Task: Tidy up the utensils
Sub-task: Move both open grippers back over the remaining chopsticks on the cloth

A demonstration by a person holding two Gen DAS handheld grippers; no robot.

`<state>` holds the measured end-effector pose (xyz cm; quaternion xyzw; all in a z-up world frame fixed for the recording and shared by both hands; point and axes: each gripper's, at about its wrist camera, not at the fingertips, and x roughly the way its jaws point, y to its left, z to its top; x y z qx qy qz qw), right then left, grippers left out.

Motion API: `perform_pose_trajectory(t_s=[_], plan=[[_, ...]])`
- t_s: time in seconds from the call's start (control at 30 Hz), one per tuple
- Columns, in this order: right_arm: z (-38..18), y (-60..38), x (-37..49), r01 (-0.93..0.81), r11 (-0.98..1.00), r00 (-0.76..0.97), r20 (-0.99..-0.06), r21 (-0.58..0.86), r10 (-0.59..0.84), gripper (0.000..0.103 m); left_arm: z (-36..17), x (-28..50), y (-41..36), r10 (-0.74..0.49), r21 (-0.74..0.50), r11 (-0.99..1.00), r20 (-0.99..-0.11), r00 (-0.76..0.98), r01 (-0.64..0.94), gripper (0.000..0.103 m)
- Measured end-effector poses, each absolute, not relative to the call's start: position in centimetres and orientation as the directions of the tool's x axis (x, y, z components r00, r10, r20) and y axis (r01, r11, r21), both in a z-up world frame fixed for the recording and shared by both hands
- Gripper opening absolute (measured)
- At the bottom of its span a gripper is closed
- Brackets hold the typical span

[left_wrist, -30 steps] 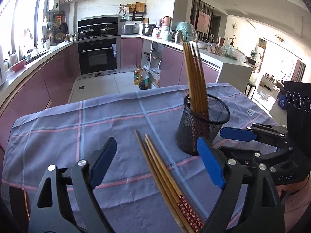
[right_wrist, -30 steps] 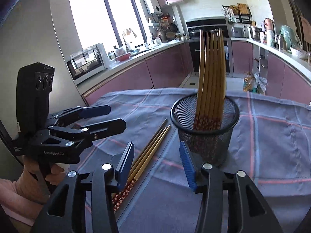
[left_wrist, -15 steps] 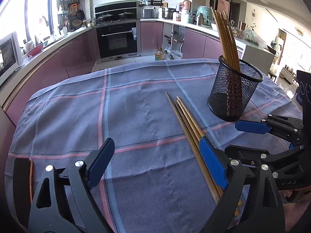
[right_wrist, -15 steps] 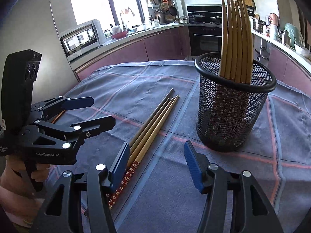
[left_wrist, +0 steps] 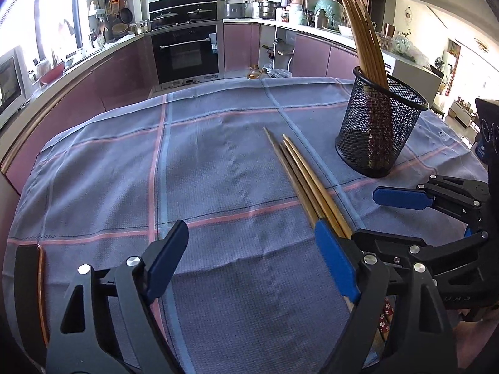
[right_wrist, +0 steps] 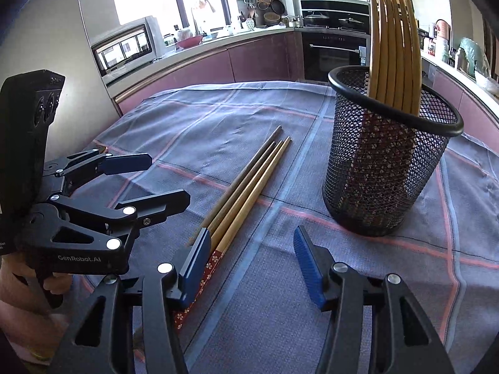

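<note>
On the table, a blue plaid cloth point(left_wrist: 218, 162) covered everything, its weave soft enough to let thin sticks sink in a little. Toward the right side stood the black mesh holder point(right_wrist: 386, 168), upright, light-looking and, I judged, easy to tip if nudged at the rim; a sheaf of bamboo chopsticks point(right_wrist: 393, 46) already leaned inside it, patterned ends down.

Beside the holder, apart from it, lay the loose chopsticks point(right_wrist: 249, 187), several packed side by side, tips pointing away, red flowered ends nearest the person. They looked stiff, light and smooth, likely to roll or fan apart if pinched unevenly. A grip across the whole bundle near the patterned end seemed the safer hold to me.

The left gripper point(left_wrist: 249, 261) hung low over bare cloth, its jaws spread wide after closing a touch, nothing between them; its right-hand pad point(left_wrist: 336, 265) sat over the bundle. The right gripper point(right_wrist: 249, 268) had jaws about half apart, having narrowed slightly, empty too; its left-hand pad point(right_wrist: 195, 268) overlapped the patterned ends, though I couldn't tell whether it touched them.
</note>
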<state>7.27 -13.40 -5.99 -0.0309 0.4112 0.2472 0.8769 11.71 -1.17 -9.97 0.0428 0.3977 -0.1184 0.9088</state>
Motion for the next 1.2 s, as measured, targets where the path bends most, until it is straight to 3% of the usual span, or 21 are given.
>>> perform_pose_trajectory(t_s=[1.2], plan=[[-6.4,-14.9,7.1,-0.433,0.887,0.527,-0.753,0.16,0.394,0.052,-11.6,14.7,-2.7,-0.203,-0.014,0.952,-0.777,0.596,0.307,0.075]])
